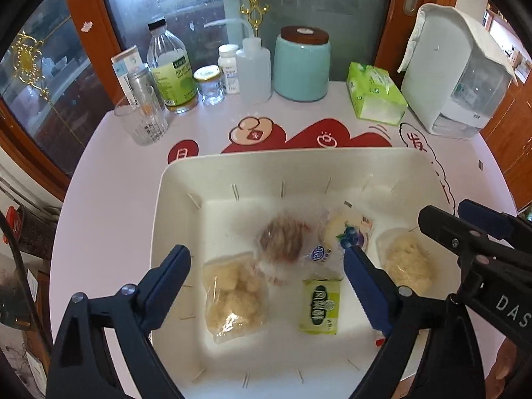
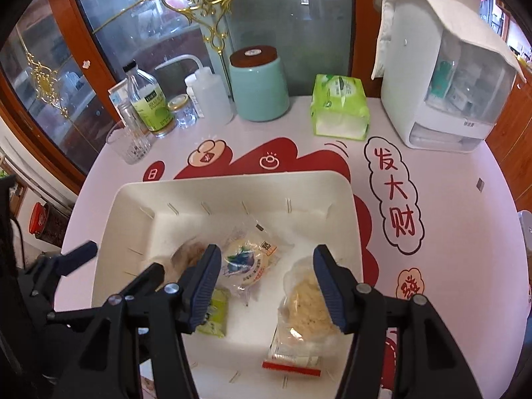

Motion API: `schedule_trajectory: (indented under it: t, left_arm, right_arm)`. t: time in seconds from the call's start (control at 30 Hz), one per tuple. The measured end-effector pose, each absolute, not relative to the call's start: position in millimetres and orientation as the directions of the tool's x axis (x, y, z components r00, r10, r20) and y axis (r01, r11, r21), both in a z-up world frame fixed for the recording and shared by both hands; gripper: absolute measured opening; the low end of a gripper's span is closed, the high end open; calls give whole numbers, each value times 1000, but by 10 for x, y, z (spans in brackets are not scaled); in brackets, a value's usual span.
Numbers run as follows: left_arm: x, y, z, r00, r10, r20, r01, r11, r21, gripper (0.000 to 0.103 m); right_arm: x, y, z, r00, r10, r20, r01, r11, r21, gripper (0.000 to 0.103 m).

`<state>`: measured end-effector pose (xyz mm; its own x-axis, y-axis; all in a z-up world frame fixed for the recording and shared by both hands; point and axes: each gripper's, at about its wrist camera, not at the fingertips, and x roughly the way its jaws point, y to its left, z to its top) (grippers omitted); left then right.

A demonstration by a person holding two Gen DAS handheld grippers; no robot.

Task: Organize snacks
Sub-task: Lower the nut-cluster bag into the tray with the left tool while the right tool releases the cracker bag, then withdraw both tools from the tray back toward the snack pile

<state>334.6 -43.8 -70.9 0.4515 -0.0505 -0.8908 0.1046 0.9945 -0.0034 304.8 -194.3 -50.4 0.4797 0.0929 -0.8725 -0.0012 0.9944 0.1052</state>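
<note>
White bin (image 1: 186, 179): sits in the middle of the round table (image 1: 109, 153), open side up, serving as the collecting place for the snacks. All five packets in view lie inside it.

Contents, seen from the left wrist camera:
- pale puffed snack in a clear bag (image 1: 234, 296), on the left of the floor;
- brownish snack in a clear wrapper (image 1: 282, 239), blurred, near the middle;
- blue-printed round cake packet (image 1: 349, 232), just behind;
- green packet (image 1: 321, 306), flat, towards the front;
- crumbly yellow snack in a clear bag (image 2: 307, 312), on the right, red-edged seal facing the front.

Left gripper (image 1: 266, 276): above the bin, tilted down, jaws wide apart, nothing between the pads. It looks to have nothing left to carry.

Right gripper (image 2: 266, 286): beside it over the bin, jaws partly apart. One finger (image 2: 327, 291) overlaps the yellow snack bag; whether it touches, I cannot tell.

Back of table: bottles (image 1: 169, 66), teal jar (image 1: 301, 63), tissue pack (image 1: 374, 93), white dispenser (image 1: 442, 66), left well apart from the sorting.
</note>
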Motion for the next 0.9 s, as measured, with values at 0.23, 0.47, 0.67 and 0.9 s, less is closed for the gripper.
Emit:
schedule_trajectory:
  t: [0.23,0.47,0.67,0.9]
  left_arm:
    - [3331,-391,-778,435,-48,-899,90,996,-10,93]
    - [3257,-392,-751,444,-46,-895,94,996,-5,93]
    - [3148,-394,-664,461,-48,-886,100,995,-2,93]
    - [2976,-355,-490,494,-50,-868,101,995,0,93]
  right_arm:
    - [3040,-1974,-623,457,97,-884,17,993,117,59]
    - [2989,-1979,-671,446,95,-890,23,993,117,59]
    - [2913,-1988,-663,448,106,-888,29,991,134,59]
    - [2751,-1989,-532,468,119,-876,24,989,147,59]
